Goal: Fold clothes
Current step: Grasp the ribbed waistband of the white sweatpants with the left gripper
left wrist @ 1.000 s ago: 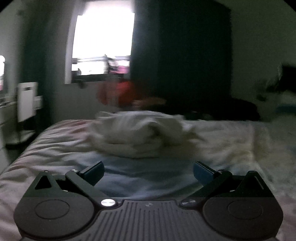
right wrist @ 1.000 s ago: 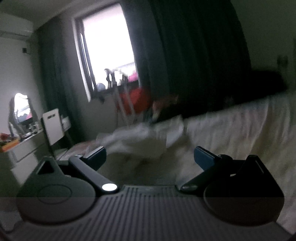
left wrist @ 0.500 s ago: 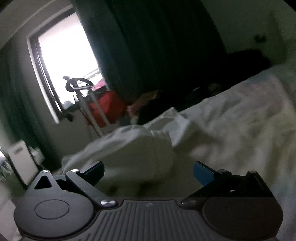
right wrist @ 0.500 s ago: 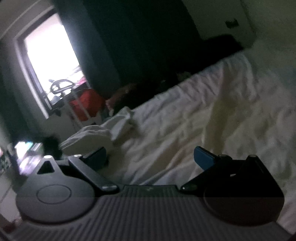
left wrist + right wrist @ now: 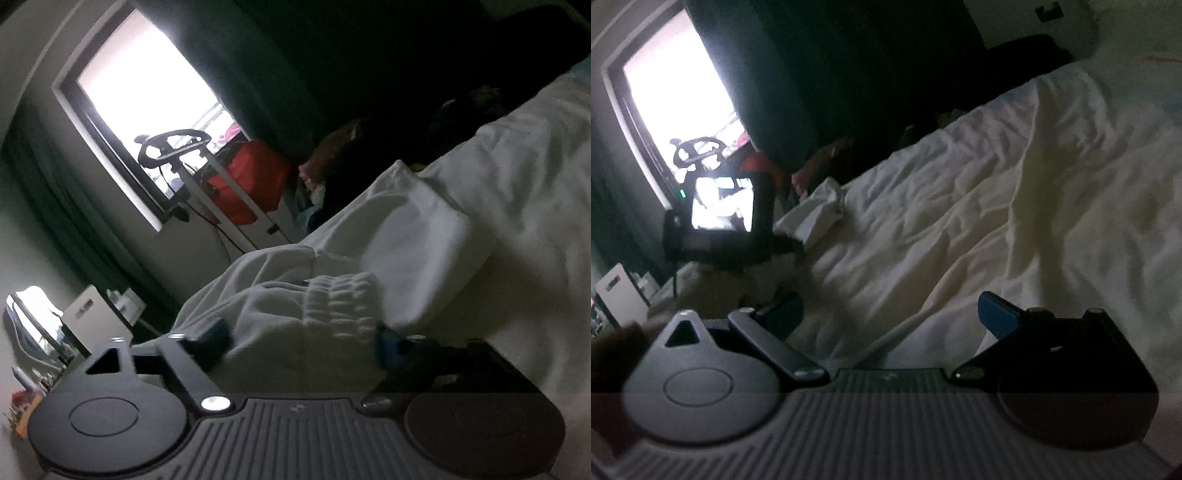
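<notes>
White, creased bedding covers the bed (image 5: 960, 229), which fills the right and middle of both views and is cut off at the frame edges; the room is dim and its far side past the bed is nearly black, so what lies along the dark curtain (image 5: 332, 66) cannot be made out. Left of the bed a bright window (image 5: 147, 92) is blown out, with a stand and something red in front of it, too blurred to name. On the bed's left part lies the pale garment (image 5: 280, 295), crumpled, its ribbed cuff (image 5: 340, 306) up front. The left gripper (image 5: 306, 339) is closing around that cuff; the cloth bulges between the blue pads (image 5: 391, 345) and hides most of both, so full contact is unclear. The right gripper (image 5: 890, 314) stands wide apart over bare bedding to the garment's right, nothing between its fingers.
</notes>
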